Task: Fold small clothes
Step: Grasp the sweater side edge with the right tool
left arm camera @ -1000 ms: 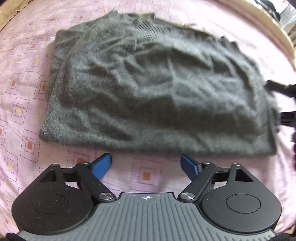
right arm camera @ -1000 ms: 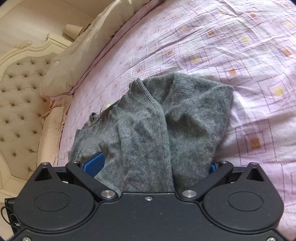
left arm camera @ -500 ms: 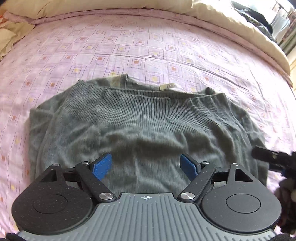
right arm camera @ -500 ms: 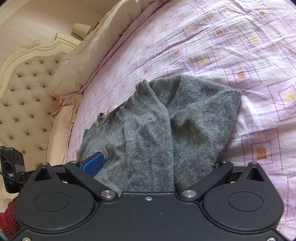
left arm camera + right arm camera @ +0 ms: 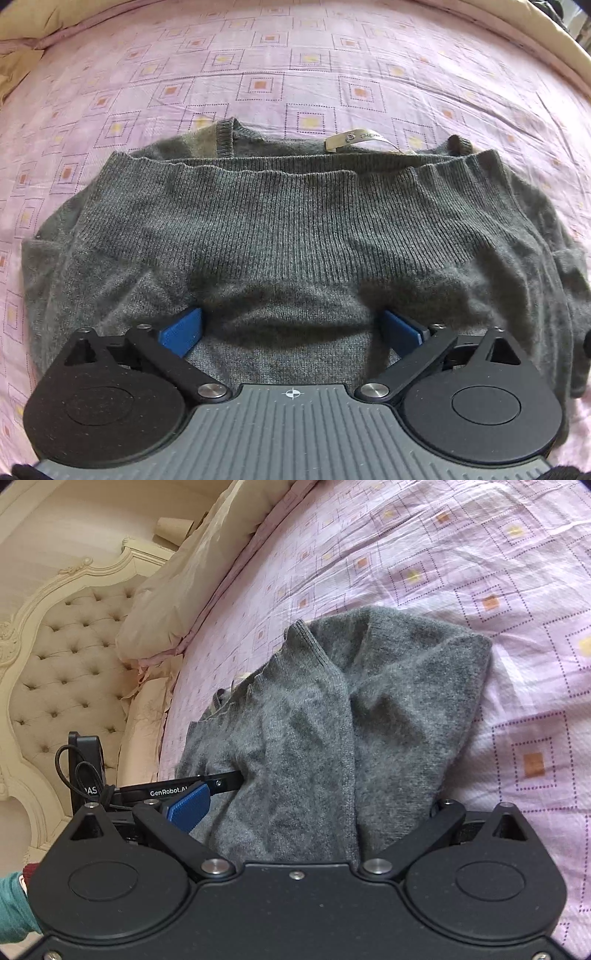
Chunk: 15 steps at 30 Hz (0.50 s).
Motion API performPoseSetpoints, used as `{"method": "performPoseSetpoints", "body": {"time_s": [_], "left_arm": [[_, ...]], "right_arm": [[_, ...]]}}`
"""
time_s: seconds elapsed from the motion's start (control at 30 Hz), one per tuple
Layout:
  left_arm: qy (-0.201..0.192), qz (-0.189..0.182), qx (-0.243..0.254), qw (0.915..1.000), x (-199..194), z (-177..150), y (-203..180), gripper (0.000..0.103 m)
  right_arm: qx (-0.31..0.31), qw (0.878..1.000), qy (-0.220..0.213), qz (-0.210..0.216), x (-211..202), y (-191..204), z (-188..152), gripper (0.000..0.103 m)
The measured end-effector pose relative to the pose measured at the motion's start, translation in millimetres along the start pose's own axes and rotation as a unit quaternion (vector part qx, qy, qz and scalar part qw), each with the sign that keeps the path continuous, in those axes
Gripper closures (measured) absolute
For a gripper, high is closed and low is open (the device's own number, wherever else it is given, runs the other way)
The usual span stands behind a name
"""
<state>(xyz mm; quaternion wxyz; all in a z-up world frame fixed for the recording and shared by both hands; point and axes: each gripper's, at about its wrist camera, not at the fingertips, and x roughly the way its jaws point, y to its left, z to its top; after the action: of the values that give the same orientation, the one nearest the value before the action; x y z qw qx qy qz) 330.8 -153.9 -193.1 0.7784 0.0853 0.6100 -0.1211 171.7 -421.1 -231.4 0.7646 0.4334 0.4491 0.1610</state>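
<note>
A dark grey knit sweater [image 5: 295,229] lies folded in half on the pink patterned bedsheet [image 5: 258,55], its ribbed hem near the collar, where a beige label [image 5: 354,140] shows. My left gripper [image 5: 291,332] is open, its blue fingers spread wide with the near fold of the sweater bunched between them. My right gripper [image 5: 306,805] is open at the sweater's side edge [image 5: 351,720]; cloth fills the gap between its jaws, one blue pad [image 5: 188,806] shows and the other is hidden. The left gripper's body [image 5: 177,788] shows in the right wrist view.
A cream tufted headboard [image 5: 62,686] and a beige pillow [image 5: 207,576] lie at the head of the bed. A beige bed edge [image 5: 517,22] runs along the far right in the left wrist view.
My left gripper has moved down and forward onto the sweater's near fold, with cloth now between its open fingers. The right gripper has stayed at the side edge.
</note>
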Motion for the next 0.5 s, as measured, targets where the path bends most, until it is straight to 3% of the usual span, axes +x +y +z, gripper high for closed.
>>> {"method": "performPoseSetpoints", "body": {"time_s": [0.03,0.07,0.13,0.27,0.5], "left_arm": [[0.001,0.000,0.001,1.0000,0,0,1,0.000],[0.001,0.000,0.000,1.0000,0,0,1,0.000],[0.000,-0.001,0.001,1.0000,-1,-2,1,0.000],[-0.003,-0.001,0.003,1.0000,-1,-2,1,0.000],[-0.003,-0.015,0.014,0.9998,-10,-2,5,0.002]], "right_arm": [[-0.001,1.000,0.000,-0.003,1,2,-1,0.004],[0.000,1.000,0.000,-0.008,0,2,-1,0.012],[0.010,1.000,0.005,-0.020,2,1,-2,0.045],[0.006,0.998,0.010,-0.061,2,5,-9,0.072],[-0.036,0.987,0.006,-0.154,3,47,-11,0.076]]}}
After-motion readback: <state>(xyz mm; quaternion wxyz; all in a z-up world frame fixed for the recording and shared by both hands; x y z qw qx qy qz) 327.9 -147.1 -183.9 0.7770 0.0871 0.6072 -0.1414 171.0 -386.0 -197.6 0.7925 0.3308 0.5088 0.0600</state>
